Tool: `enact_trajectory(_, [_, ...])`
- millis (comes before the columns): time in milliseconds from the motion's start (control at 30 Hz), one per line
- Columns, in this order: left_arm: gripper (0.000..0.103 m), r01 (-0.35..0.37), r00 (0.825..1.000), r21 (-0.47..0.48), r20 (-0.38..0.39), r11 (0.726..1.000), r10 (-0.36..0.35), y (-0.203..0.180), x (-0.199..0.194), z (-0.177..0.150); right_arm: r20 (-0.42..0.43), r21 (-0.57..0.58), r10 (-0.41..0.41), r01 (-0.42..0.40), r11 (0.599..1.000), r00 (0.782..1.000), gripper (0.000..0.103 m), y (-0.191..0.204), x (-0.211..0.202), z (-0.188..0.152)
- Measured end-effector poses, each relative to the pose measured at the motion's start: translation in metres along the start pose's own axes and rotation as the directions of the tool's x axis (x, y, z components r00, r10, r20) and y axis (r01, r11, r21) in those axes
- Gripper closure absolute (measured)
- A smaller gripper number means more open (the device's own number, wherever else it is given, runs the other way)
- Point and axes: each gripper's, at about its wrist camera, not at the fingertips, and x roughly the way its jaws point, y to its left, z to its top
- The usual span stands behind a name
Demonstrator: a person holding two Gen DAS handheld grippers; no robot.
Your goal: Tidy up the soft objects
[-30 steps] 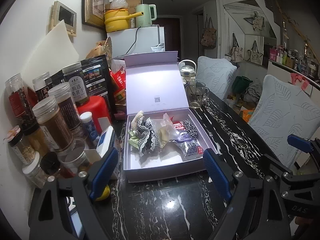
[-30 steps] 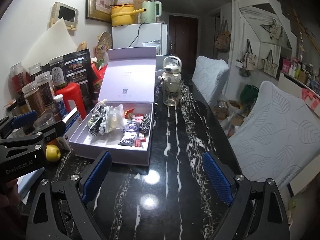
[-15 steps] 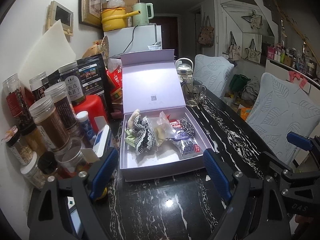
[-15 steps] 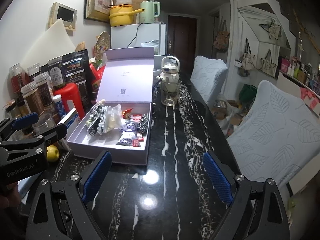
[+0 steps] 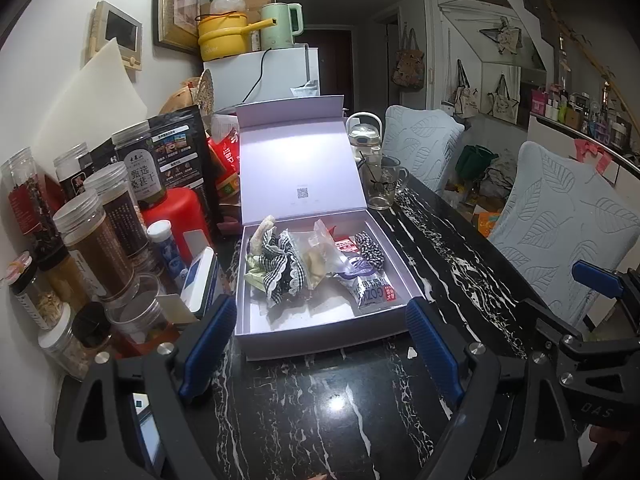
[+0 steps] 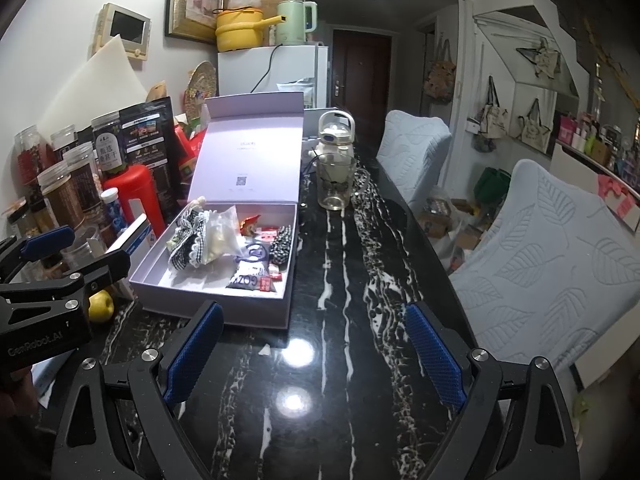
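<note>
Both the left gripper (image 5: 320,344) and right gripper (image 6: 316,344) hover wide apart and empty before the lidded box (image 5: 320,330), whose raised lid leaves the soft items (image 5: 280,268) reachable.

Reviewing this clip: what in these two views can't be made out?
- Contents of the clear bag in the lavender box: both views, crumpled plastic blurs them.
- What lies under the checked scrunchie: left wrist view, the fabric covers it.
- Yellow fruit: right wrist view, left tool hides part.
- Small print on the snack packet: too small.
- Right tool: open, holding nothing.
</note>
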Motion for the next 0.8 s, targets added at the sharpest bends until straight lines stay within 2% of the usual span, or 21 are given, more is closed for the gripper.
enact_trajectory(800, [0.016,0.009,1.0,0.007,-0.012,1.0,-0.009,0.001,0.0034,0.0005,-0.009,0.004,-0.006,0.006,1.0,1.0,0.009,-0.0013,0.0018,-0.0008])
